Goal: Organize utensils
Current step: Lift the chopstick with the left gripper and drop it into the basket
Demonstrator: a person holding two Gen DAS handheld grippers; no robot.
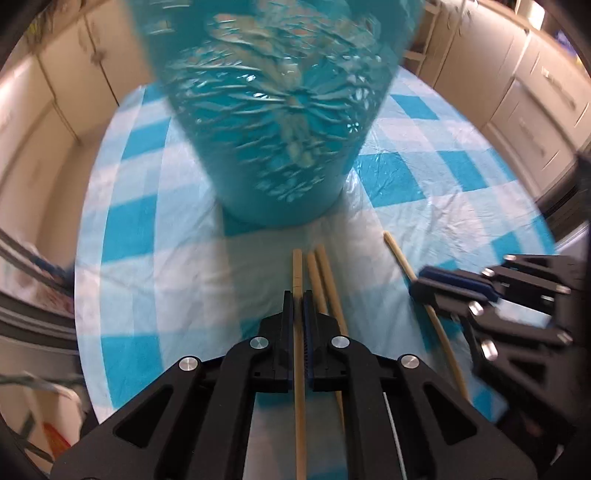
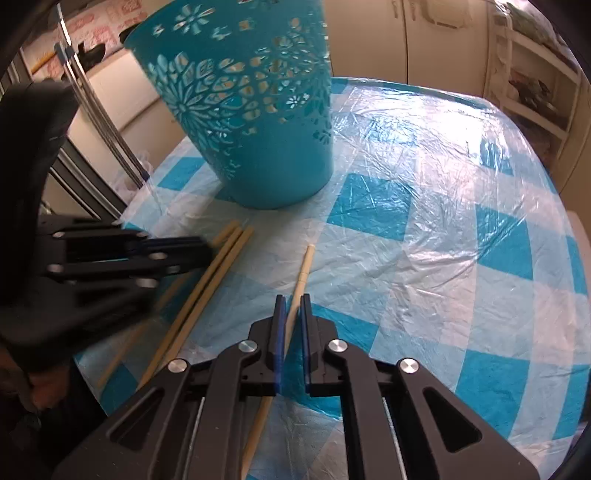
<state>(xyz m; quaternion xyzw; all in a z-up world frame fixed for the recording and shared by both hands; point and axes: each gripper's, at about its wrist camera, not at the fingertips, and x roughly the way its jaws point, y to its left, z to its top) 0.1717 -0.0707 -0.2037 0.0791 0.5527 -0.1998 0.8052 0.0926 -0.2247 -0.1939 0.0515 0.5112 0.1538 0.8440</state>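
Left gripper [image 1: 297, 295] clamped on one bamboo chopstick [image 1: 297, 271], jaws narrow, pads pressing both sides of the stick. Stick running straight up between the fingers, blunt end poking out past the tips toward the basket [image 1: 280, 110]. Two more chopsticks [image 1: 325, 273] lying side by side on the tablecloth [image 1: 177, 280] just right of the held one, partly under the gripper's right finger.

Right gripper [image 2: 290, 300] likewise closed on a single chopstick [image 2: 303, 266], jaws narrow with the stick pinched between the blue pads, its tip reaching out ahead over the cloth. In the left wrist view, same gripper seen at the right edge, blurred, with its stick slanting down the table. In the right wrist view, left gripper seen at the left edge, blurred, its tips over a group of three sticks near the basket.

Basket teal plastic, upright on the table just beyond all the chopsticks, walls cut through with flower and leaf patterns. Inside not visible from either camera.

Tablecloth checked in blue and white under a clear, wrinkled plastic sheet, glare across the far right part. Cream cabinets [image 2: 443, 33] beyond the table; open shelves [image 2: 532, 88] at far right.

No brand, label or readable writing anywhere; a pink-and-white patterned surface at upper left of the right wrist view too blurred to read.
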